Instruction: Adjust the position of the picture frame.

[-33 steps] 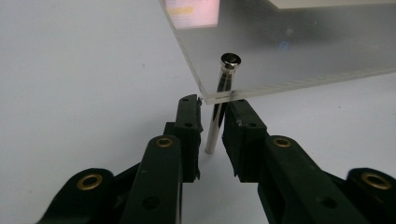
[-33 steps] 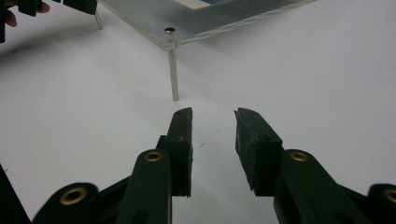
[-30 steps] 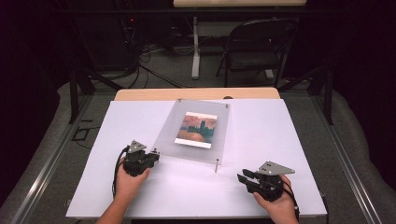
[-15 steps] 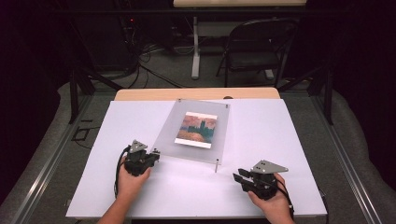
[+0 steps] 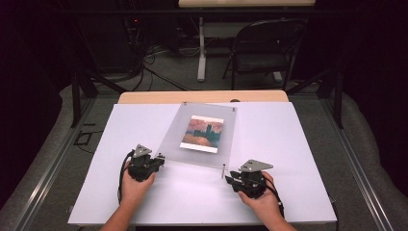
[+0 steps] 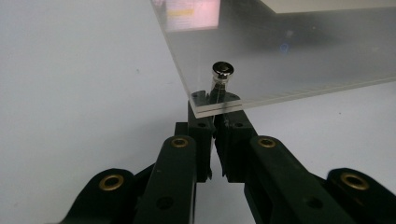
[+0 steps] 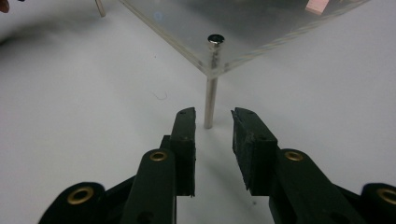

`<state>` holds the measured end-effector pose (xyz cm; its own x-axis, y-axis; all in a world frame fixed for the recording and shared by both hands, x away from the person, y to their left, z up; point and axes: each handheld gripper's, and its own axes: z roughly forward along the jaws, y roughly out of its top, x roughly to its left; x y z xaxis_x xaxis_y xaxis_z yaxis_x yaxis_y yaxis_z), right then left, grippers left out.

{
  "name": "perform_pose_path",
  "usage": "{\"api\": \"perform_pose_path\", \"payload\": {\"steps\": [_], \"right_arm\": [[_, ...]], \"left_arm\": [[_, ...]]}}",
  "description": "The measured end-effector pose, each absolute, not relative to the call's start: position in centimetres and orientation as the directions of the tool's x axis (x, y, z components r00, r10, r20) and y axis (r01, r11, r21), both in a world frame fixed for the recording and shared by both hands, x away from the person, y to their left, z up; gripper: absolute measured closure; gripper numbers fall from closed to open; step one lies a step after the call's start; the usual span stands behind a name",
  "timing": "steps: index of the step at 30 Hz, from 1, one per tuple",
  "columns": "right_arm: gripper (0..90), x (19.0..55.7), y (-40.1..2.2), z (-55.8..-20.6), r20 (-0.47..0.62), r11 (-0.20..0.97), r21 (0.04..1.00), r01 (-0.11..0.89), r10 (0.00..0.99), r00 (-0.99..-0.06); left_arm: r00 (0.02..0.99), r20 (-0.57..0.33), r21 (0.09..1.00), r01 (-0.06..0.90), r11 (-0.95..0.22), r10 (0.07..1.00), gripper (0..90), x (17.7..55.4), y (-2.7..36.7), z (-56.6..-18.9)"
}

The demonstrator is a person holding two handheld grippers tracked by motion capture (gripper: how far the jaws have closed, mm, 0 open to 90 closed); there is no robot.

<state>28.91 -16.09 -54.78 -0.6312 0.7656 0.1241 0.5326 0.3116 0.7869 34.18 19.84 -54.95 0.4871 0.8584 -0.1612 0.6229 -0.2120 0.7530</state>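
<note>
A clear acrylic plate [image 5: 173, 139] holding a small sunset picture [image 5: 202, 134] stands on thin metal posts above the white table [image 5: 288, 144]. My left gripper [image 5: 161, 158] [image 6: 215, 114] is at the plate's near-left corner, shut on the post [image 6: 221, 74] under it. My right gripper [image 5: 227, 179] [image 7: 212, 119] is open and lies low on the table. Its jaws have just been closing a little. The near-right post [image 7: 210, 102] [image 5: 223, 169] stands just ahead of the gap between its fingertips, untouched.
A wooden table edge [image 5: 202, 96] lies behind the white surface. A folding chair [image 5: 262, 50] and cables stand on the floor beyond. Bare white table spreads to the left and right of the plate.
My right gripper has slid left across the table toward the near-right post. The left gripper and the plate have stayed put.
</note>
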Motion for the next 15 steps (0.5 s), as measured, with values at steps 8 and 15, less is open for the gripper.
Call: {"api": "perform_pose_path", "payload": {"steps": [8, 15], "right_arm": [[71.8, 29.9, -15.0, -55.4, 0.164, 0.277, 0.780, 0.561, 0.775, -0.610], [80.1, 30.5, -14.3, -55.5, 0.142, 0.282, 0.788, 0.547, 0.781, -0.608]], "left_arm": [[0.490, -0.176, 0.750, 0.628, -0.207, 0.854, 84.3, 34.2, 19.9, -55.0], [0.488, -0.178, 0.750, 0.629, -0.203, 0.855, 84.3, 34.2, 19.9, -55.0]]}}
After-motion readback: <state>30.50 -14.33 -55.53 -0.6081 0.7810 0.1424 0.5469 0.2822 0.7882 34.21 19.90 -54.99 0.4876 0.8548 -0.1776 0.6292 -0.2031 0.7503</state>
